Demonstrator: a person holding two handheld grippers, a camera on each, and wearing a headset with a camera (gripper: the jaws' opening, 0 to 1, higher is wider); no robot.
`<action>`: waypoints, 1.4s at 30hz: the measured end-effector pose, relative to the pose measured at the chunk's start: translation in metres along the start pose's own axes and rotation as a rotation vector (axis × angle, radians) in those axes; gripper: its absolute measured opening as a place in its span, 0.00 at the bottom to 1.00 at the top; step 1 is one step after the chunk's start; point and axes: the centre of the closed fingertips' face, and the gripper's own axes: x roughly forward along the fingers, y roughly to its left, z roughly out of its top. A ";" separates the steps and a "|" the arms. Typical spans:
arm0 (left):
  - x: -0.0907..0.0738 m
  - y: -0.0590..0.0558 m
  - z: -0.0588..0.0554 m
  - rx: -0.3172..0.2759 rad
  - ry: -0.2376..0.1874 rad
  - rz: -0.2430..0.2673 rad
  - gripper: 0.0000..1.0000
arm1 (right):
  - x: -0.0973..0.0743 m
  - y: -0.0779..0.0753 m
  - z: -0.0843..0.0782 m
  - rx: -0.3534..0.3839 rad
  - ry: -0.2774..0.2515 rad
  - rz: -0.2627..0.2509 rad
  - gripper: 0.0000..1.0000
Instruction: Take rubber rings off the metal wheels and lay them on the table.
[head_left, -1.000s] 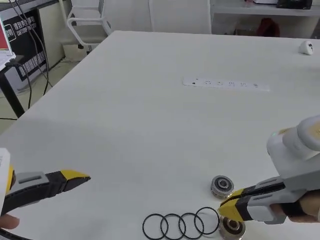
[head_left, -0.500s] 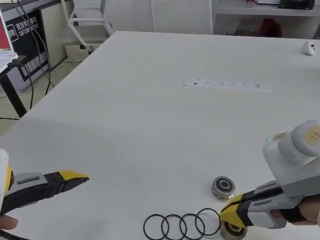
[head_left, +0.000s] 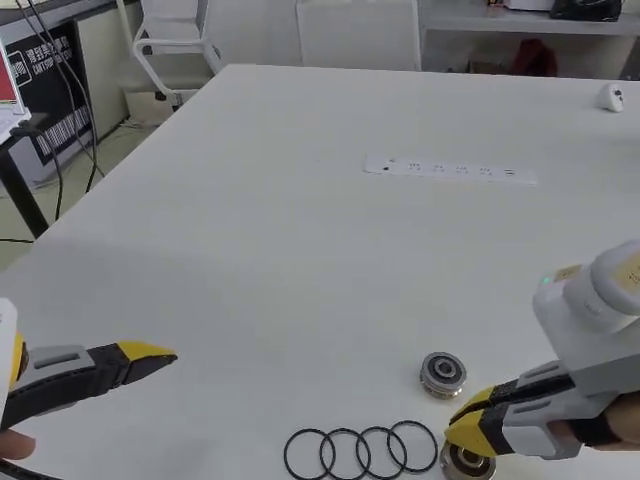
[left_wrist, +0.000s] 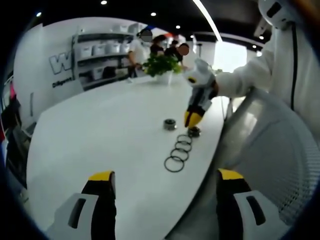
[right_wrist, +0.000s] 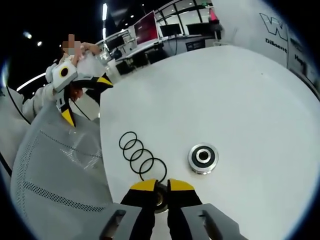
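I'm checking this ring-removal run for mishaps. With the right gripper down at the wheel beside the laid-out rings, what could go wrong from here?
1. The wheel under the right gripper lies close to the table edge. A pull could slide it off, since the left gripper hangs open off to the side, steadying nothing.
2. The four rubber rings lie right beside that wheel, so the jaws might snag or scatter them.

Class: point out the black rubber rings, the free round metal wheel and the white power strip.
black rubber rings (head_left: 364, 451), head view, middle of the row
round metal wheel (head_left: 443, 372), head view, its hub
white power strip (head_left: 450, 170), head view, top face
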 end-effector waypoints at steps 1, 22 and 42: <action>0.000 0.000 0.000 0.000 -0.002 0.000 0.84 | -0.001 0.000 0.001 0.003 -0.008 -0.001 0.04; 0.002 -0.004 0.009 -0.001 -0.017 -0.007 0.89 | -0.048 -0.002 0.022 -0.010 -0.144 -0.066 0.20; -0.007 -0.007 0.013 -0.010 -0.029 0.020 0.93 | -0.115 0.013 0.032 -0.024 -0.394 -0.124 0.47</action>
